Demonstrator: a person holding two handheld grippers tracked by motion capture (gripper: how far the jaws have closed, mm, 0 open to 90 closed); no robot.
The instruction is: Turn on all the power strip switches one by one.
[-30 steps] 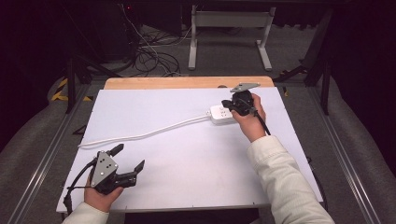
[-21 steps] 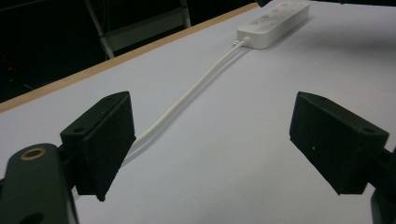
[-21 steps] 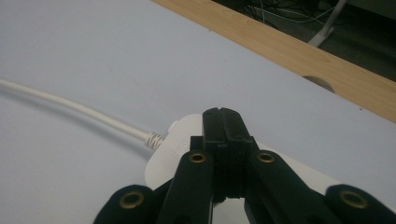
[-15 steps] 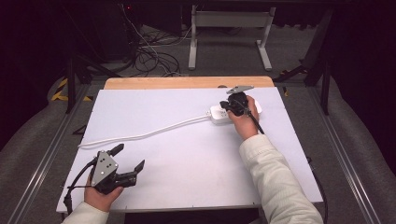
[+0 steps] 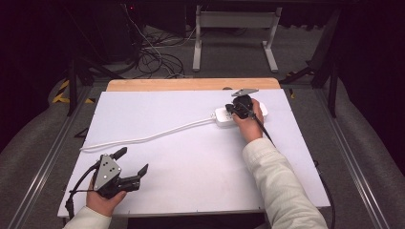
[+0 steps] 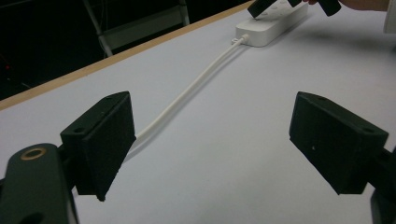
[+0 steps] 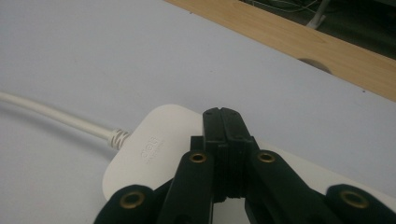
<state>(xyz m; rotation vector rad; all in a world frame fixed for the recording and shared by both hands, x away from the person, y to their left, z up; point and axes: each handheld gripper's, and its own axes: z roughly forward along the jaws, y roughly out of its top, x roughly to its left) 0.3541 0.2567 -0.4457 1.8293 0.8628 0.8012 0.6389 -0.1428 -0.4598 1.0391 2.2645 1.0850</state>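
Near the far right edge, your right gripper (image 5: 237, 110) sits closed over the power strip (image 5: 223, 117), gripping nothing; left gripper (image 5: 130, 165) wide open, empty, near-left corner.

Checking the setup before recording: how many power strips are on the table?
1. The white power strip lies at the table's far right, under the shut right hand-held gripper, its cord trailing left.

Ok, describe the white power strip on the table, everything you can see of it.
The power strip is a white, smooth, plastic-looking bar with rounded corners, lying flat on the white table cover near the far right. A faint embossed logo marks its cord end. A white cord leaves that end through a ribbed collar and runs toward the left edge. The right gripper, jaws together, sits over its top; contact can't be confirmed.
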